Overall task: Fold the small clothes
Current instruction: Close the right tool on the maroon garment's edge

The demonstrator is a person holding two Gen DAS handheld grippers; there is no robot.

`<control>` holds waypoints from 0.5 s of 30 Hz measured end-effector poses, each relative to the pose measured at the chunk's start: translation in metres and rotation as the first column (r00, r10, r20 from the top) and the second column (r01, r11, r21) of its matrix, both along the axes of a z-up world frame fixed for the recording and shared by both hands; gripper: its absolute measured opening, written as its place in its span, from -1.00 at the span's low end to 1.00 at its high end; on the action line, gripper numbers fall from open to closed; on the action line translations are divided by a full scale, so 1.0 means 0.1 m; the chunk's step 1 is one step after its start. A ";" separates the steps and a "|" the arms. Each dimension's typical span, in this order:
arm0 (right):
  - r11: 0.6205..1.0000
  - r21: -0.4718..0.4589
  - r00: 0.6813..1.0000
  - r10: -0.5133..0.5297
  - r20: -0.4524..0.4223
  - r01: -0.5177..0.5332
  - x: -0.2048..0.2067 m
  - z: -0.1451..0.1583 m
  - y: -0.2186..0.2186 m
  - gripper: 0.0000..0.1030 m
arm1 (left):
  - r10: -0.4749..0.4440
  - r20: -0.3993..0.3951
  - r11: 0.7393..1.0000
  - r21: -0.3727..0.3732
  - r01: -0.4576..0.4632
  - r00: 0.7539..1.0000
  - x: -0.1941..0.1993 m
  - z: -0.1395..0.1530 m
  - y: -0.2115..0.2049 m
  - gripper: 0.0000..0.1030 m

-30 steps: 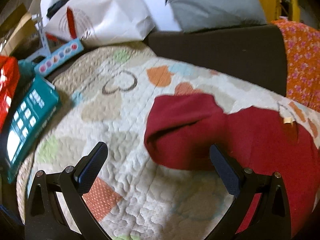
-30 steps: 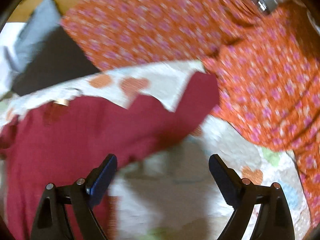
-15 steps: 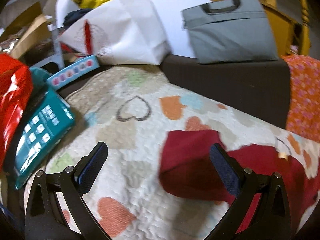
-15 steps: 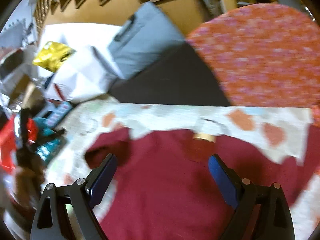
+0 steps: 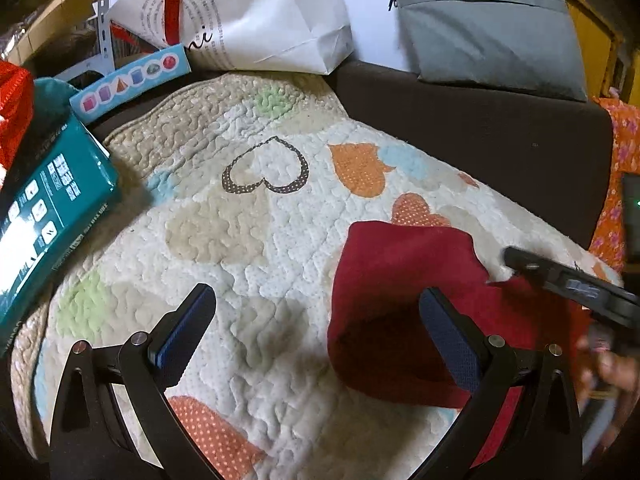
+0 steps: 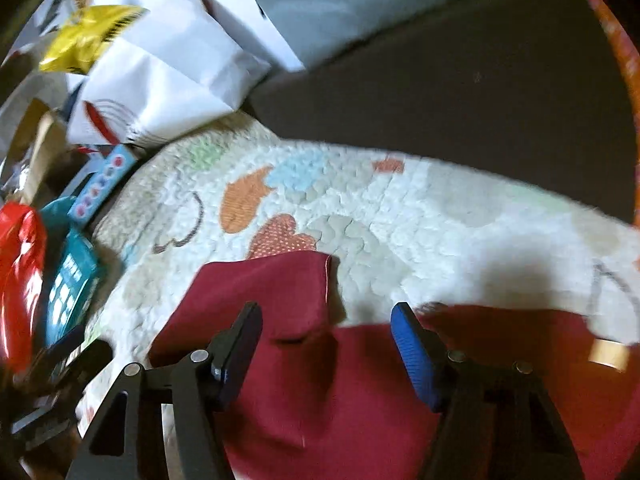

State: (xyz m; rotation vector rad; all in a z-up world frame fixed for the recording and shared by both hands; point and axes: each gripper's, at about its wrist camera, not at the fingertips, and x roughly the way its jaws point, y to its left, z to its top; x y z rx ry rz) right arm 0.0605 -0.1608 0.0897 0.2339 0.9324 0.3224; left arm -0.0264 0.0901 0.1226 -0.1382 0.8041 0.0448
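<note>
A dark red garment (image 5: 404,304) lies on a quilted heart-pattern mat (image 5: 248,220), its sleeve folded over at the left. My left gripper (image 5: 316,316) is open and empty, hovering over the mat with its right finger above the sleeve. My right gripper (image 6: 326,328) is open and empty, low over the red garment (image 6: 320,392) near the sleeve's hem. The right gripper's body also shows in the left wrist view (image 5: 572,284), over the garment. A tan label (image 6: 608,354) shows at the garment's neck.
A teal box (image 5: 48,208), a red bag (image 5: 14,108) and a pastel toy box (image 5: 132,78) crowd the mat's left edge. A white paper bag (image 5: 248,12) and grey laptop bag (image 5: 492,24) stand behind. Orange floral cloth (image 5: 618,184) lies at right on the dark sofa (image 5: 480,136).
The right gripper has swung left from the orange cloth and come down over the red garment. The left gripper has pulled back slightly. Both stayed open.
</note>
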 end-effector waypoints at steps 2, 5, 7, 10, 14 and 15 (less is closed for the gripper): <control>1.000 0.004 0.999 0.015 -0.040 -0.015 0.18 -0.15 0.09 0.27 | 0.015 0.001 1.000 -0.016 -0.015 1.000 0.02 -0.01 0.05 0.99; 0.998 -0.038 0.994 0.038 -0.102 -0.043 0.39 -0.37 0.26 0.27 | 0.026 -0.001 0.999 -0.022 -0.026 1.000 0.04 -0.02 0.09 0.99; 0.997 -0.069 0.997 0.019 -0.079 -0.024 0.43 -0.42 0.34 0.08 | 0.038 0.003 0.999 -0.022 -0.038 0.999 0.03 -0.01 0.11 0.99; 0.996 -0.068 0.996 0.055 -0.072 -0.060 0.44 -0.39 0.46 -0.86 | 0.045 -0.005 0.999 -0.021 -0.045 0.999 0.04 -0.03 0.12 0.99; 0.993 -0.029 0.993 0.115 0.021 -0.114 0.27 0.01 0.49 -0.92 | 0.073 0.011 0.997 -0.018 -0.072 0.997 0.00 0.00 0.18 0.99; 0.992 -0.012 0.990 0.127 0.064 -0.126 0.18 0.19 0.46 -0.93 | 0.096 0.026 0.995 -0.034 -0.095 0.995 -0.03 0.03 0.24 0.99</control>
